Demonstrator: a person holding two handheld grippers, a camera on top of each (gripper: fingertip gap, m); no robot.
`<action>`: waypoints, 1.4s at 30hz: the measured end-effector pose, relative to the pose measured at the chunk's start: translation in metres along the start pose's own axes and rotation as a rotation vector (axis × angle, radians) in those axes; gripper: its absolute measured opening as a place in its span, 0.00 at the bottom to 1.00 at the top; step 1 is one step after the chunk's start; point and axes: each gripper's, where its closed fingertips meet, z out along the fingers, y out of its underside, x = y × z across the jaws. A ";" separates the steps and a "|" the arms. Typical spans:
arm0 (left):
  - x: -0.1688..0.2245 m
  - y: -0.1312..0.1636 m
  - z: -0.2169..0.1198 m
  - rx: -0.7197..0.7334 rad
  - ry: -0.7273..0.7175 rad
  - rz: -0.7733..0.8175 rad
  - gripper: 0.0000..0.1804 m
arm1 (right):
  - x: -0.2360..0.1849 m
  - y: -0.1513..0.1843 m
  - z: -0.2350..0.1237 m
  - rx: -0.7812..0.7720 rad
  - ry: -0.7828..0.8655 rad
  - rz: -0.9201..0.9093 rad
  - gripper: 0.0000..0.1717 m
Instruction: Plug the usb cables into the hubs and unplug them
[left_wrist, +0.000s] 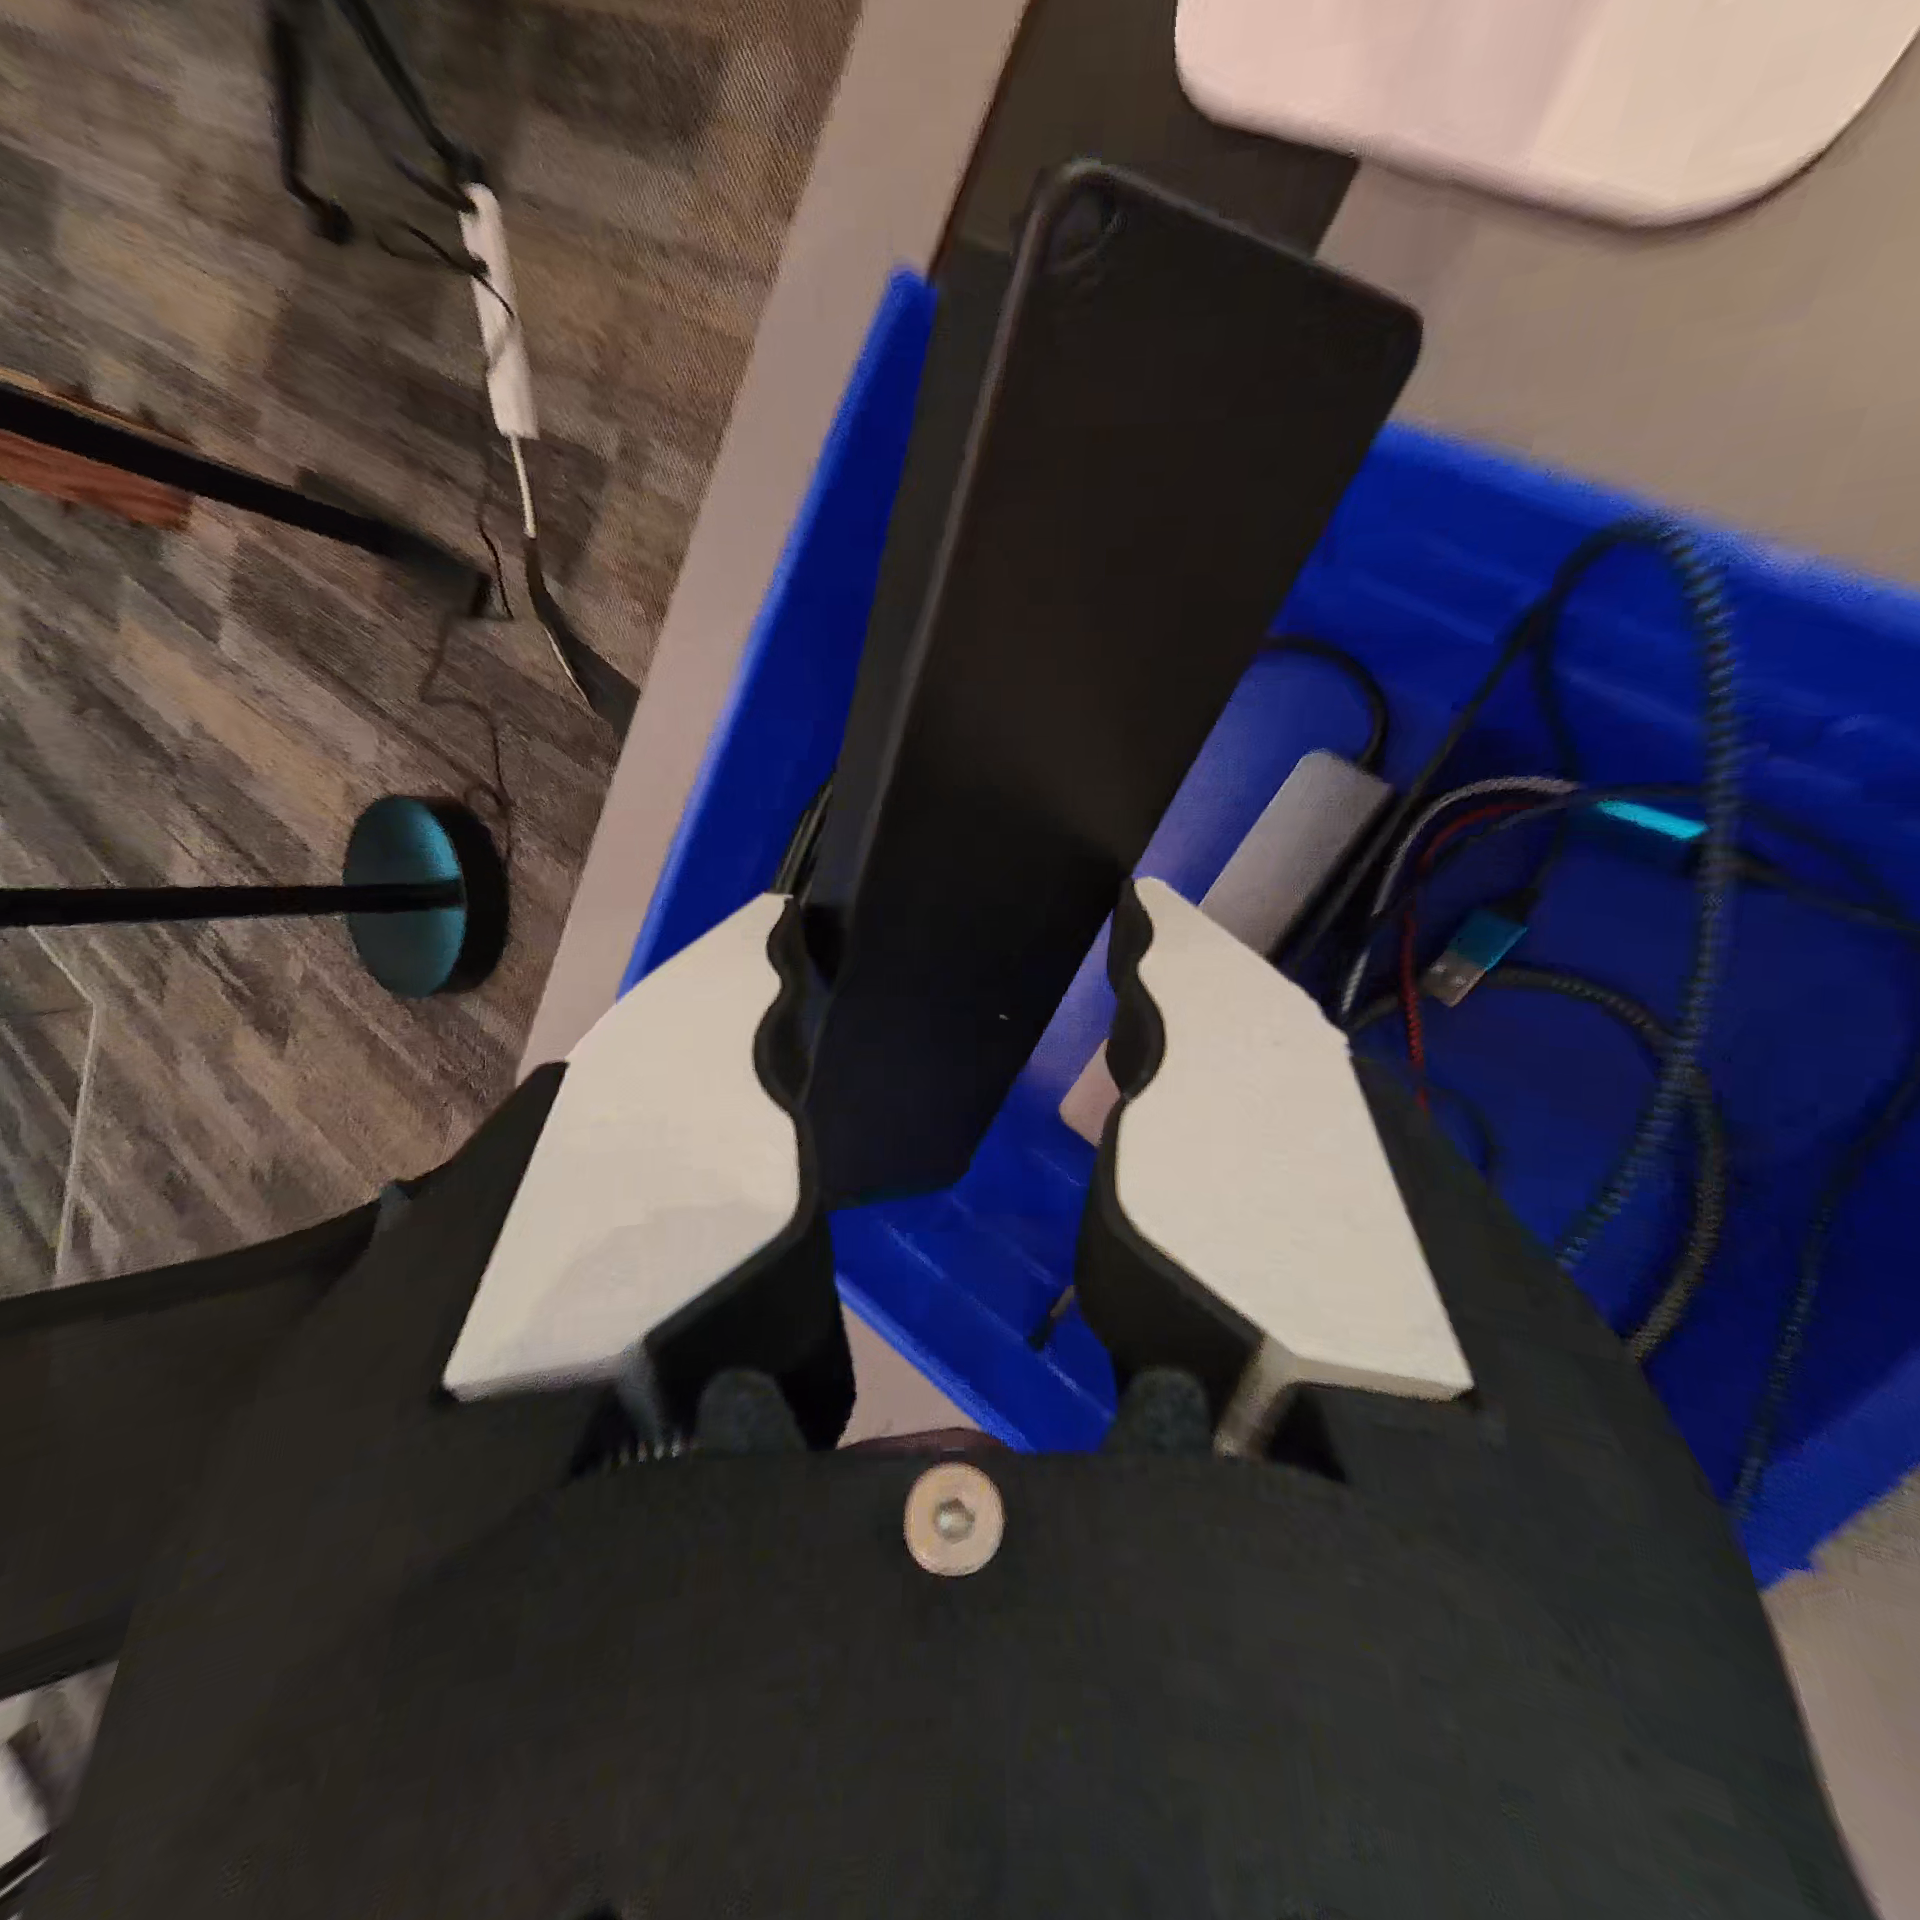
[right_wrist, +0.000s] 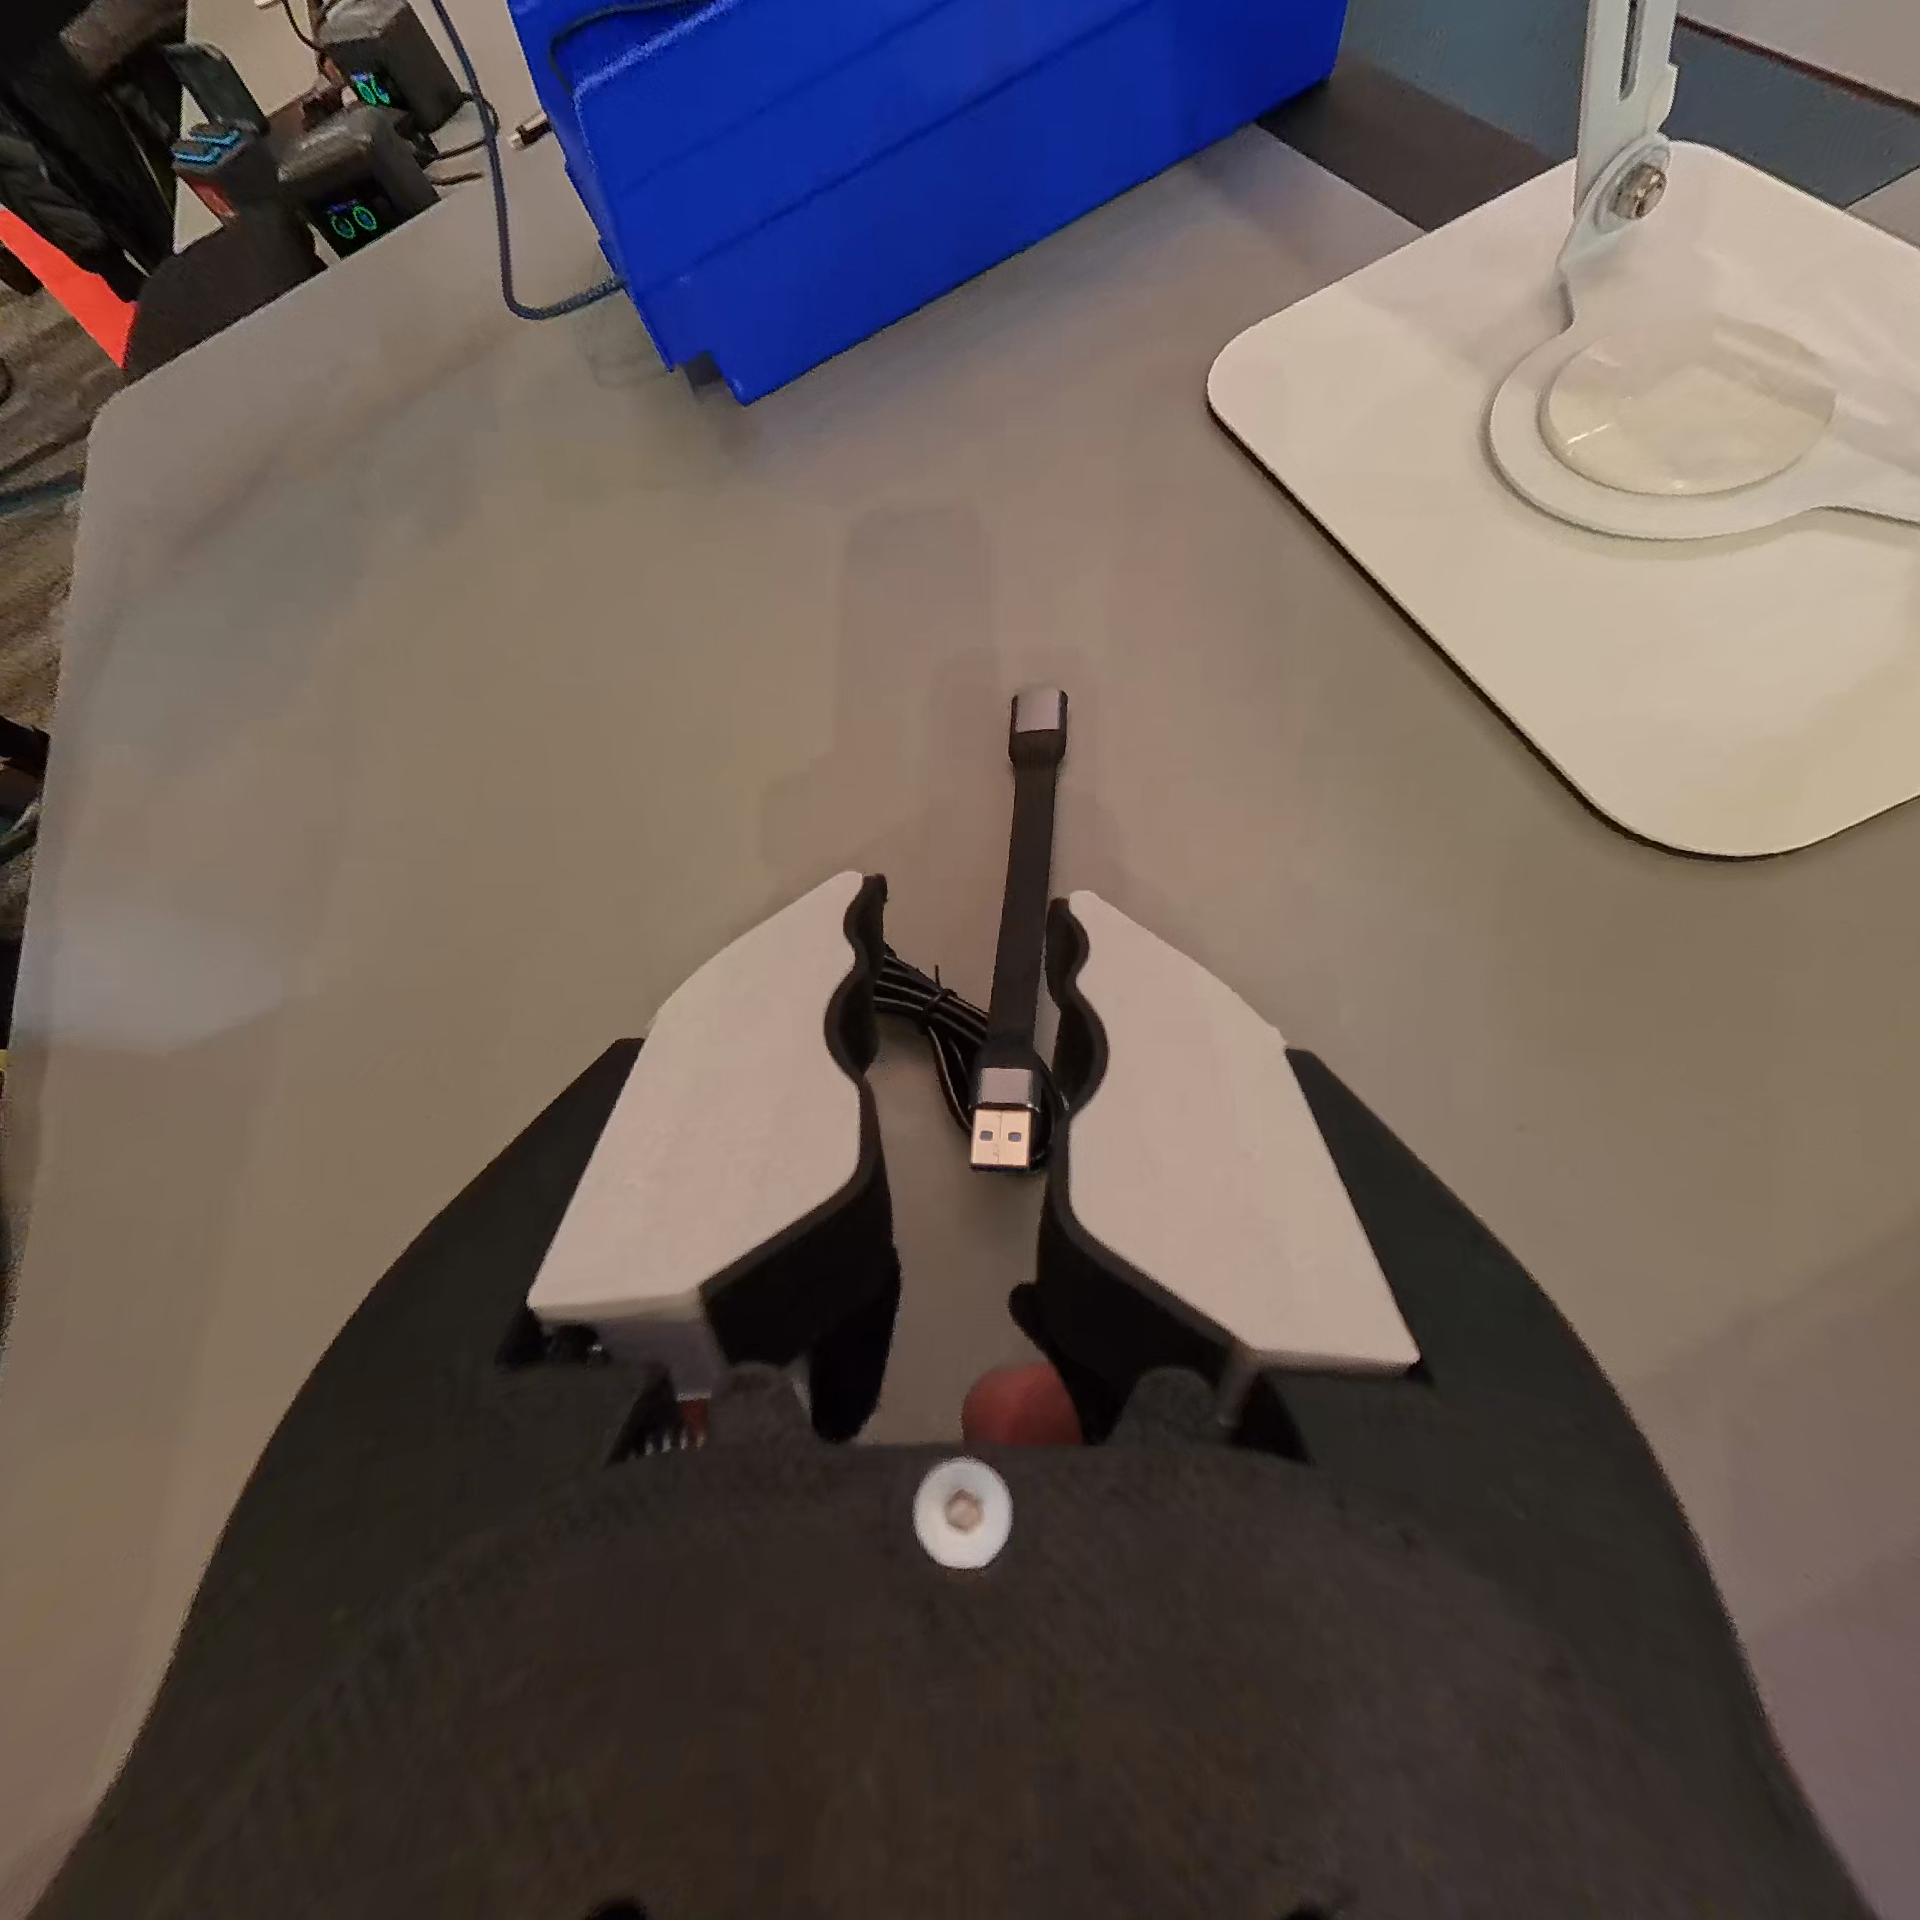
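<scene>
In the left wrist view my left gripper (left_wrist: 956, 914) reaches into a blue bin (left_wrist: 1558, 582). It is shut across the width of a black flat slab (left_wrist: 1122, 571) that stands tilted and rises above the bin's rim. Both pads meet the slab's edges. A grey hub (left_wrist: 1299, 842) and tangled usb cables (left_wrist: 1475, 945) lie in the bin to the right. In the right wrist view my right gripper (right_wrist: 966, 894) is low over the grey table (right_wrist: 520, 675). It is shut on a black usb cable bundle: a tied coil (right_wrist: 925, 997) against the left pad and a short flat cable (right_wrist: 1023, 883) against the right. The flat cable's metal plug (right_wrist: 1003, 1122) points back at the camera.
The blue bin (right_wrist: 883, 177) stands at the table's far side, with a blue braided cable (right_wrist: 509, 239) hanging off its left. A white stand base (right_wrist: 1558, 623) sits on the right of the table and also shows in the left wrist view (left_wrist: 1507, 94). The table's edge and carpet floor (left_wrist: 260, 623) lie to the left. About 45 cm separates my left fingertips from my right.
</scene>
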 end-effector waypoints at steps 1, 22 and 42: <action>0.001 -0.008 -0.012 0.052 -0.004 -0.024 0.31 | -0.001 -0.002 -0.001 0.007 0.002 -0.005 0.17; 0.211 -0.199 -0.151 0.684 0.358 -0.074 0.30 | -0.060 -0.087 -0.038 0.428 -0.044 -0.237 0.39; 0.353 -0.275 -0.075 0.539 0.354 0.201 0.28 | -0.095 -0.102 -0.074 0.631 -0.176 -0.393 0.37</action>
